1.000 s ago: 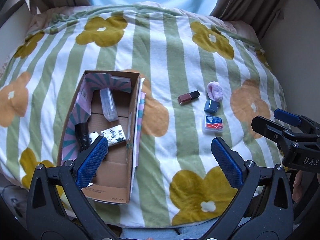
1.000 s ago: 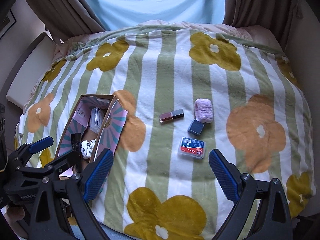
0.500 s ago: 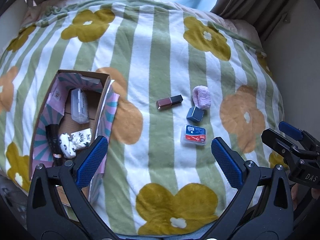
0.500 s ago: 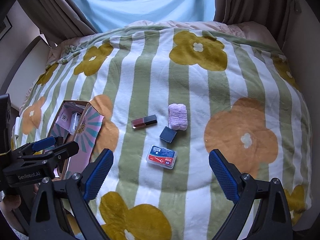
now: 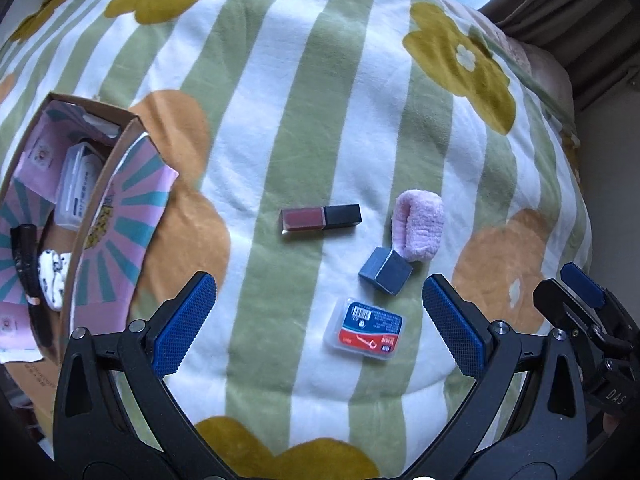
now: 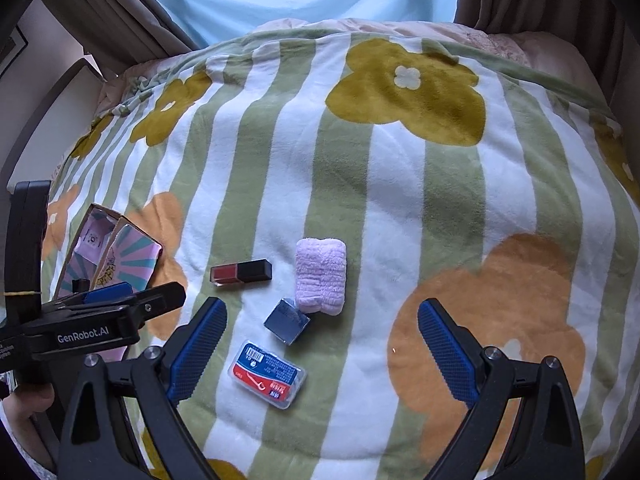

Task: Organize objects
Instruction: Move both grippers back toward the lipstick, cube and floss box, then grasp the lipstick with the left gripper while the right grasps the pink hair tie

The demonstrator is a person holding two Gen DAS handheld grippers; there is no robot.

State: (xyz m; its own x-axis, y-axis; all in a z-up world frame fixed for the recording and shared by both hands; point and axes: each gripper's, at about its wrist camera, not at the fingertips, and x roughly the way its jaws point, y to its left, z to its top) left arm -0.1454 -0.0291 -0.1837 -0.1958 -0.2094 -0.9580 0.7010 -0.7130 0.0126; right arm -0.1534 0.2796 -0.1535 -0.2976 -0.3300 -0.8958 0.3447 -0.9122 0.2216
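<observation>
Half the box (image 5: 100, 184) cropped, contents partly hidden

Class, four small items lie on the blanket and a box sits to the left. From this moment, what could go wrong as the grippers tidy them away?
1. The dark blue cube touches the pink fuzzy roll, so gripping one may drag the other.
2. The flat floss pick case lies low on the soft blanket; the fingers may pinch fabric instead.
3. The box already holds several items, and its near wall could catch a carried lipstick.
</observation>
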